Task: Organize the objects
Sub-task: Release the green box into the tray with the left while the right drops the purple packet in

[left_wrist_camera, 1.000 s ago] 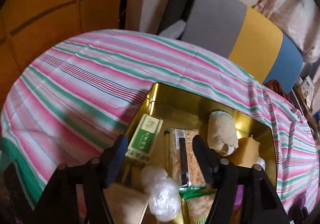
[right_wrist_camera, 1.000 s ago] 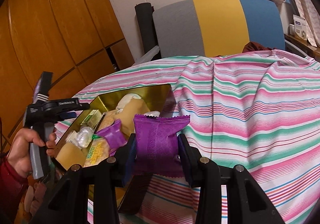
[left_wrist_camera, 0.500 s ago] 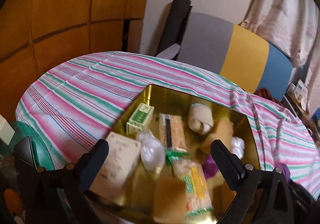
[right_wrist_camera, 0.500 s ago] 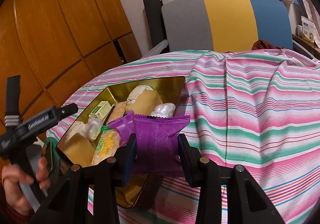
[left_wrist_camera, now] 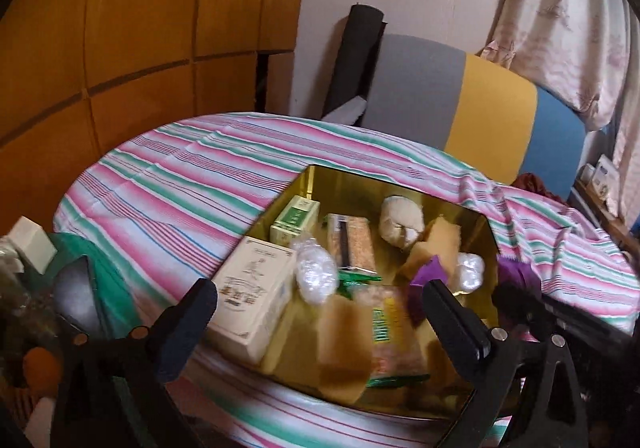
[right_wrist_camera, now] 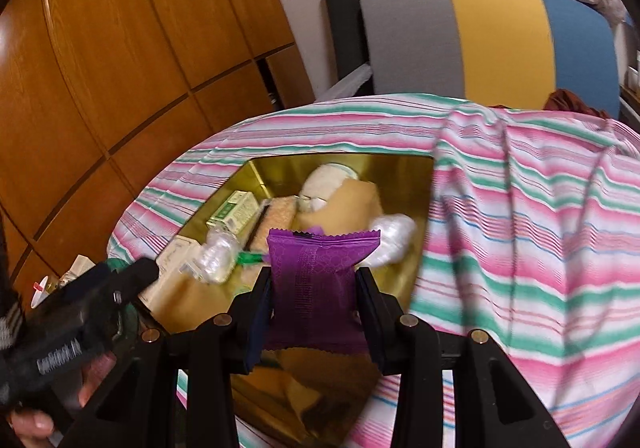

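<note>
A gold tray (left_wrist_camera: 400, 184) on the striped tablecloth holds several snacks: a cream box (left_wrist_camera: 252, 294), a green box (left_wrist_camera: 295, 218), clear-wrapped sweets (left_wrist_camera: 314, 274), cracker packs (left_wrist_camera: 390, 332) and a white bun (left_wrist_camera: 400, 220). My left gripper (left_wrist_camera: 318, 322) is open and empty above the tray's near edge. My right gripper (right_wrist_camera: 316, 298) is shut on a purple packet (right_wrist_camera: 318, 272) and holds it above the tray's (right_wrist_camera: 400, 168) near right side. The purple packet (left_wrist_camera: 518, 276) also shows at the right in the left wrist view.
The pink, green and white striped cloth (right_wrist_camera: 520, 208) covers the table. A grey, yellow and blue chair (right_wrist_camera: 480, 40) stands behind it, with wooden panels (right_wrist_camera: 120, 48) at the left. Clutter with a white box (left_wrist_camera: 30, 248) sits past the table's left edge.
My right gripper has carried the purple packet left, over the tray. My left gripper has opened wide and drawn back from the tray's contents.
</note>
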A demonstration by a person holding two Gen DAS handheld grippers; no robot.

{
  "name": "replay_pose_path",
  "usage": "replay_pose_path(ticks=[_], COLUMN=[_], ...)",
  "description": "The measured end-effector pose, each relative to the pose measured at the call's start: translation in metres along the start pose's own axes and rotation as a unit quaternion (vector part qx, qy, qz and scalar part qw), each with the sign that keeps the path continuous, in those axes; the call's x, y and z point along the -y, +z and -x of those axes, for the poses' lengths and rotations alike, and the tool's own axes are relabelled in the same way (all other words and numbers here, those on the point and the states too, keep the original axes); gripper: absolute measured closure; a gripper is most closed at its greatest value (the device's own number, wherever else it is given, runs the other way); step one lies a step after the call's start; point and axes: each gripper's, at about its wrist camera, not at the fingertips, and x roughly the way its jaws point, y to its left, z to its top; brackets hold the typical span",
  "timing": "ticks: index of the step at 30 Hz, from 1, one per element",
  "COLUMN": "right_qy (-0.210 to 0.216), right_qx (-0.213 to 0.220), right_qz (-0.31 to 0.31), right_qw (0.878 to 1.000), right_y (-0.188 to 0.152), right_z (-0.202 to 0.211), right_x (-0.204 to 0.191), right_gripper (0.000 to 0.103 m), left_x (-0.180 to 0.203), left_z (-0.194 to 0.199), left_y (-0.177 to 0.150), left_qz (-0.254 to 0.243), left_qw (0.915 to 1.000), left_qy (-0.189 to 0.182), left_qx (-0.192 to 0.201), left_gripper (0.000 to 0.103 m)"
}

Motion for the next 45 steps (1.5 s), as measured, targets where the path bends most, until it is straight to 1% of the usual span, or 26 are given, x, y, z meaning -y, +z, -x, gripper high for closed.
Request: replay_pose_path(ticks=[5,9,12,17,21,23,25,29,33,40,45], right_qy=[0.019,0.012,0.009,-0.007,-0.01,-0.018,-0.037,-0.035,-0.051,-0.068,-0.08], right_qx=[-0.016,-0.03,-0.045,-0.057,-0.079,-0.088,-0.077,-0.05,-0.033,-0.03,-0.046], right_qz=[0.022,0.052,0.061,0.071,0.055,0.044,0.03,-0.002,0.001,0.014,-0.001], right_qw=[0.999,0.998,0.997,0.996,0.995,0.995,0.996,0.998,0.998,0.997,0.996], right_y=[0.019,0.034,0.045,0.058,0.06,0.059,0.059,0.06,0.054,0.037,0.023], right_z=[-0.023,-0.048,-0.068,-0.091,-0.109,-0.113,-0.107,-0.086,-0.064,-0.043,-0.033], right_x=[-0.022,-0.041,-0.049,-0.052,-0.043,-0.038,-0.029,-0.011,-0.006,-0.007,-0.003], right_gripper=[0.063,0.063,0.063,0.062,0.061,0.057,0.056,0.056,0.056,0.056,0.056], left_x=[-0.015,-0.022,-0.023,-0.028,-0.032,-0.032,-0.033,-0.031,-0.026,-0.018,-0.015], left_z=[0.001,-0.004,-0.006,-0.007,-0.01,-0.011,-0.011,-0.01,-0.01,-0.008,-0.009], left_y=[-0.003,-0.007,-0.01,-0.012,-0.013,-0.013,-0.013,-0.013,-0.015,-0.014,-0.016], left_qz=[0.023,0.025,0.022,0.026,0.032,0.037,0.041,0.042,0.043,0.035,0.026], left_qw=[0.9997,0.9993,0.999,0.9987,0.9982,0.9978,0.9975,0.9976,0.9976,0.9977,0.9969], left_qy=[0.009,0.023,0.029,0.034,0.039,0.043,0.044,0.042,0.037,0.035,0.033], left_qx=[-0.007,-0.016,-0.024,-0.026,-0.032,-0.035,-0.037,-0.035,-0.04,-0.046,-0.067], left_gripper=[0.0,0.0,0.0,0.0,0.0,0.0,0.0,0.0,0.0,0.0,0.0])
